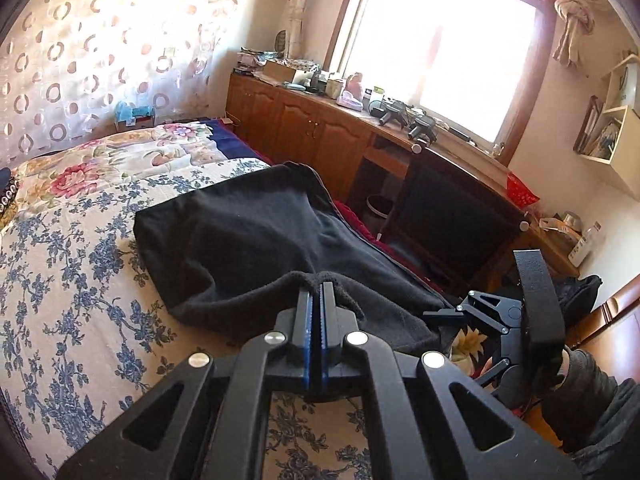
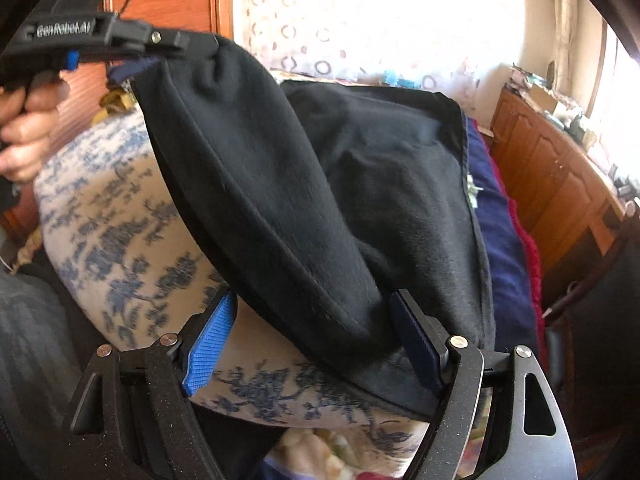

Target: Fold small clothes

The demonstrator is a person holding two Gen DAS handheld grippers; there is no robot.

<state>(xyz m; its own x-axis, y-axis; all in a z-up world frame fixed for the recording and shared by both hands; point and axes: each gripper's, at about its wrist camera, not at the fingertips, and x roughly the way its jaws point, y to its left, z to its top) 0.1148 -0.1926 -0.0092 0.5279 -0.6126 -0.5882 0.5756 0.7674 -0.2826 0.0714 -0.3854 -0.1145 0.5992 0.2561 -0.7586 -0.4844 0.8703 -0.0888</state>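
A black garment (image 1: 248, 232) lies on the bed with the blue floral cover (image 1: 72, 264). My left gripper (image 1: 317, 286) is shut on the garment's near edge and lifts it a little. In the right wrist view the garment (image 2: 328, 184) hangs raised at its left corner from the left gripper (image 2: 192, 42). My right gripper (image 2: 316, 316) is open, its blue pads (image 2: 210, 340) on either side of the garment's lower fold, not pinching it. The right gripper also shows at the right of the left wrist view (image 1: 440, 314).
A wooden cabinet (image 1: 312, 128) with clutter on top runs under the bright window (image 1: 444, 40). A dark chair (image 1: 452, 216) and a bin (image 1: 378, 206) stand beside the bed. A floral quilt (image 1: 120, 160) lies at the bed's far end.
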